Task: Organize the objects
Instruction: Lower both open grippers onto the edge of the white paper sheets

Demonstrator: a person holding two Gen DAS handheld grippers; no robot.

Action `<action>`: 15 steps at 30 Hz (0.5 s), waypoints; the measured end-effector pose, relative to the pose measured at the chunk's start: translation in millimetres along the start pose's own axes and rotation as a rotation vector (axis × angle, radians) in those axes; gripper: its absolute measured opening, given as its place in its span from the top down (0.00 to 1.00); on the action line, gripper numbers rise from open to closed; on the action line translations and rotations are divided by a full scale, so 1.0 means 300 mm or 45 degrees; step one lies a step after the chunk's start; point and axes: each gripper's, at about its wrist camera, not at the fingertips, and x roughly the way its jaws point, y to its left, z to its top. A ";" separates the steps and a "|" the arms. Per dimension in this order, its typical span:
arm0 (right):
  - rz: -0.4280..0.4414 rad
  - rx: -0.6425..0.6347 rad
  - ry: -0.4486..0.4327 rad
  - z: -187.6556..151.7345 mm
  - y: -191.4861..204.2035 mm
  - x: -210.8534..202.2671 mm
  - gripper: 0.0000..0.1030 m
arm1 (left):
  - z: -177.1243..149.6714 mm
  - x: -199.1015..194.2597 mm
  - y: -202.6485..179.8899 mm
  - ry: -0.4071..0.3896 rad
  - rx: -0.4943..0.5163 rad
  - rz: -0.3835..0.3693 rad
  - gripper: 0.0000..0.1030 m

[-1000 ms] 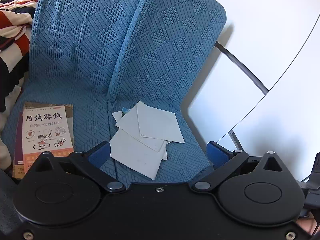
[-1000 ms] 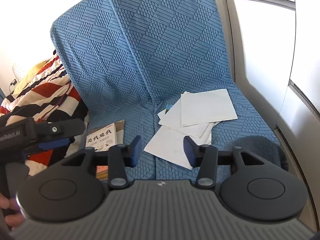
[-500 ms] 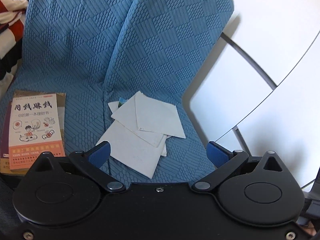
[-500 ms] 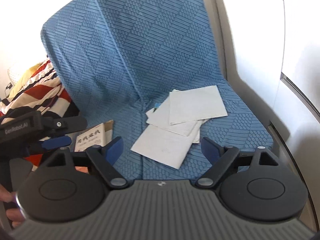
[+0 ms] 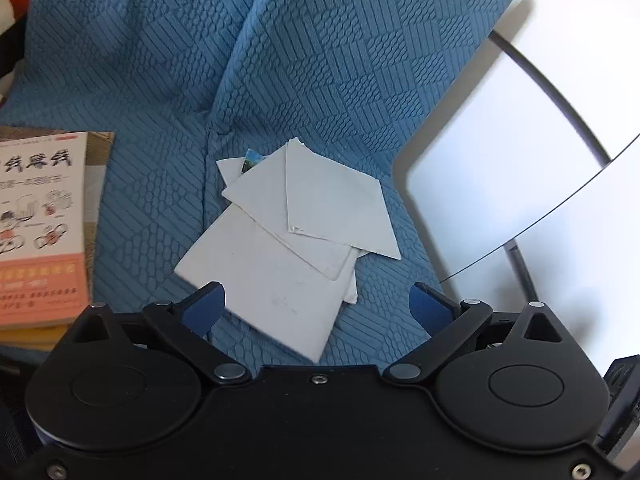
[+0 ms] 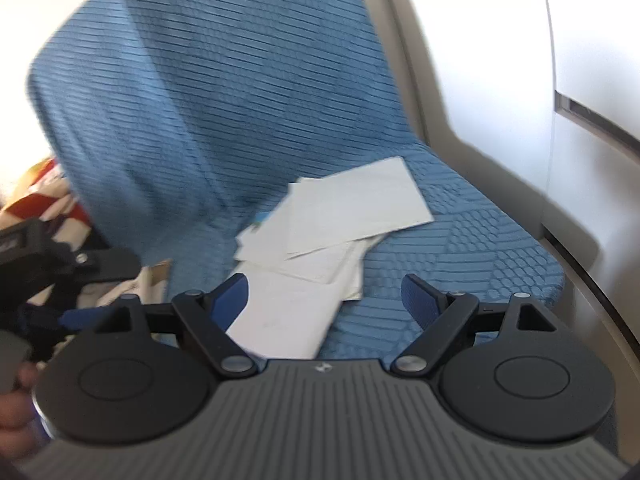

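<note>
- My left wrist view is sharp and evenly daylit; the weave of the blue cover (image 5: pixel 328 80) reads crisply.
- At its right side the white panel (image 5: pixel 500 184) glares nearly blank, with a soft shadow along the cover's edge.
- My right wrist view is smeared with motion blur: the cover's pattern streaks into horizontal lines and the papers (image 6: pixel 320 240) look soft.
- Its upper left corner is blown out white.
- Straight edges bow near both frames' borders.

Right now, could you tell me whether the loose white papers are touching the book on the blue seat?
Apart. The left wrist view shows bare blue seat cover between the white papers and the book.
</note>
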 end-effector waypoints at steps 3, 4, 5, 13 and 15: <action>-0.016 0.060 -0.013 0.012 -0.046 0.056 0.18 | 0.017 0.074 -0.006 0.009 -0.007 -0.011 0.05; -0.017 0.084 -0.027 0.018 -0.061 0.073 0.19 | 0.023 0.099 -0.008 0.015 -0.013 -0.018 0.06; -0.020 0.102 -0.036 0.024 -0.075 0.091 0.19 | 0.030 0.127 -0.008 0.018 -0.018 -0.032 0.06; -0.047 0.225 -0.031 0.082 -0.160 0.260 0.32 | 0.053 0.361 -0.006 0.070 -0.059 -0.028 0.21; -0.006 0.301 0.012 0.092 -0.193 0.305 0.34 | 0.064 0.403 -0.010 0.086 -0.061 -0.039 0.29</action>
